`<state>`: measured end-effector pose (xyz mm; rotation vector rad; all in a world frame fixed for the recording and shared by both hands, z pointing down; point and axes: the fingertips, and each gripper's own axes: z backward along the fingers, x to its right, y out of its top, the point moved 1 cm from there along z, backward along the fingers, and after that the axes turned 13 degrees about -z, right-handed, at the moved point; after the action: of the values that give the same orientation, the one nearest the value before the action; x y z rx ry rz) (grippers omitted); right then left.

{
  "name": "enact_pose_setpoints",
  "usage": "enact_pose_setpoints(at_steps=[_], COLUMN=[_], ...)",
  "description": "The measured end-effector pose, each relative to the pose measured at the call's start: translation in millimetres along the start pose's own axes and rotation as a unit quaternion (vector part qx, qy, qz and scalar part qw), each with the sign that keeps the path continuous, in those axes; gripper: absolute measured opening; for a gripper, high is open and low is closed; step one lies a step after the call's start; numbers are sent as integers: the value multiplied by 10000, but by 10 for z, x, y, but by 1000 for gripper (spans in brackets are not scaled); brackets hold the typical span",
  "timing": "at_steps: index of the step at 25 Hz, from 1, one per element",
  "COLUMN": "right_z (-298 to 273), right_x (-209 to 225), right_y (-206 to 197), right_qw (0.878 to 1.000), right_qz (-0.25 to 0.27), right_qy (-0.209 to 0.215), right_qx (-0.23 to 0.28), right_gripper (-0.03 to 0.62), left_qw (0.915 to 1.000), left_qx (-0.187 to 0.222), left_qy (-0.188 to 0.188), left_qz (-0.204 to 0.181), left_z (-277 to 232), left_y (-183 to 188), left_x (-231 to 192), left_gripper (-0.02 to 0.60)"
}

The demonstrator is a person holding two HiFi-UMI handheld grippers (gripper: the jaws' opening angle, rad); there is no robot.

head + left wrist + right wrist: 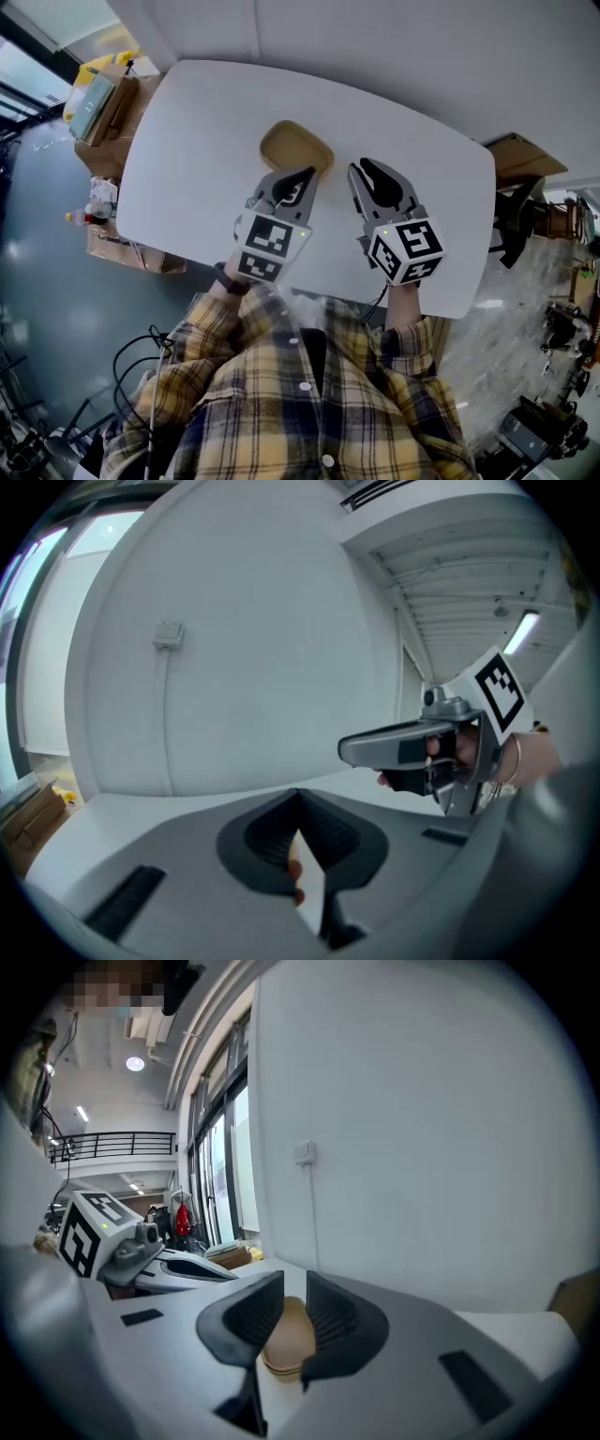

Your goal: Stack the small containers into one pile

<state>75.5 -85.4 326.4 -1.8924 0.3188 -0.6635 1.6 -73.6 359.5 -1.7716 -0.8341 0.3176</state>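
Observation:
A pile of tan oval containers point(295, 147) stands nested on the white table point(187, 169), toward its far side. My left gripper point(306, 175) is lifted above the table just short of the pile, and its jaws are shut with nothing in them point(300, 803). To its right, my right gripper point(360, 170) hovers at about the same height. Its jaws stand apart and empty point(293, 1288), and through the gap I see the tan pile point(289, 1340) lying farther off on the table. Each gripper shows in the other's view: the right gripper point(375, 752) and the left gripper point(192, 1274).
A white wall point(422, 1147) rises right behind the table's far edge. Cardboard boxes point(103, 103) and bottles point(89, 214) sit on the floor off the table's left end, and another box point(520, 155) off its right end. Cables point(141, 356) trail beside the person.

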Motion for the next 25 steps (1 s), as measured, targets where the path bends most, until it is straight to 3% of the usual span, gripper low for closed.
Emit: enact_pose_setpoints(at_steps=[5,12,25], right_z=[452,827,971], right_x=[-62,-152,-105], right_y=[236,317,360], right_qw=[9985,9934,9932], right_qz=[261,709,556], right_qy=[-250,-674,-751], right_qx=[413,601,694], right_gripper=[44,18,14], left_qw=[9988,9934,9876], left_qx=[425,988,1326], left_qy=[-164,-499,-769], left_qz=[-187,-305,-343], left_z=[8,91,98], left_y=[386,810,1042], left_x=[245,539,684], left_gripper=[17,17,17])
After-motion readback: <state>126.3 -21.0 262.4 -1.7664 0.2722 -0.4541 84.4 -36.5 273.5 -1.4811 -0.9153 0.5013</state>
